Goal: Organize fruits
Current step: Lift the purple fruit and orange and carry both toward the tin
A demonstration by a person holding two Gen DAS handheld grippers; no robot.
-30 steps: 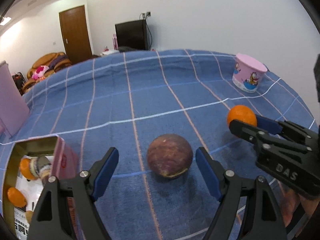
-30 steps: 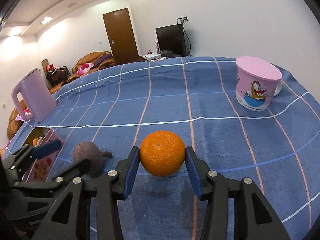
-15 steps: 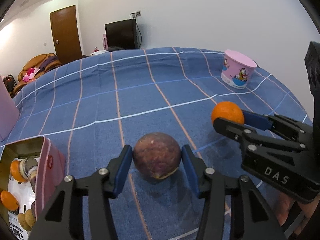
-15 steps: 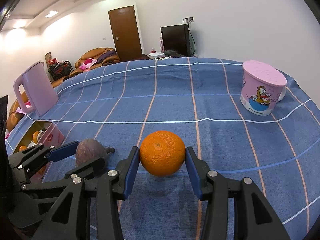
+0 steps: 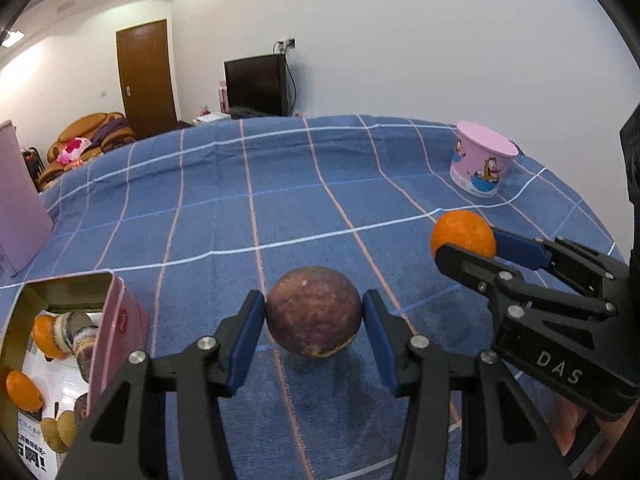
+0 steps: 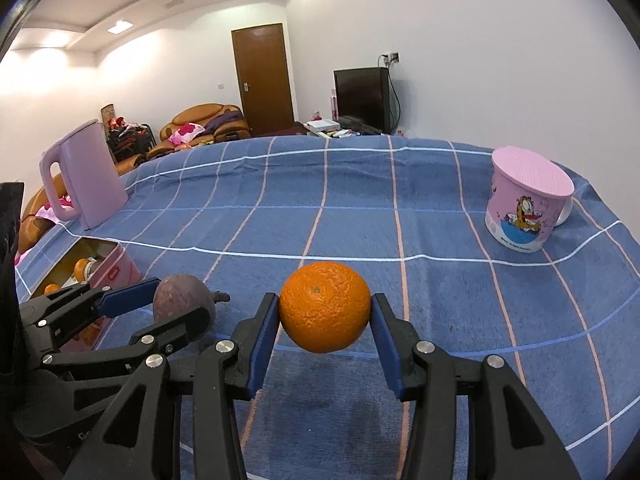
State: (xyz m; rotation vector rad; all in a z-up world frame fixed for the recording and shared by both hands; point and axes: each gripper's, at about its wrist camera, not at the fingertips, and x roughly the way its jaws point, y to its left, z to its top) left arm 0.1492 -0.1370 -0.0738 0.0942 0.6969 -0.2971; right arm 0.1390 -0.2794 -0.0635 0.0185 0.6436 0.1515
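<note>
My left gripper [image 5: 314, 314] is shut on a dark purple passion fruit [image 5: 314, 310] and holds it just above the blue checked cloth; it also shows in the right wrist view [image 6: 182, 304]. My right gripper [image 6: 325, 314] is shut on an orange [image 6: 325, 306], also lifted slightly; the orange shows in the left wrist view [image 5: 463, 234]. A pink tin box [image 5: 120, 320] with oranges and other fruit inside stands at the left, close to the left gripper; it also shows in the right wrist view [image 6: 114, 270].
A pink cartoon cup [image 6: 524, 204] with a lid stands at the right rear of the table. A pink kettle [image 6: 86, 182] stands at the far left edge. The blue checked cloth [image 6: 360, 200] covers the table between them.
My left gripper closed on the passion fruit and lifted it off the cloth. My right gripper kept its hold on the orange and rose a little.
</note>
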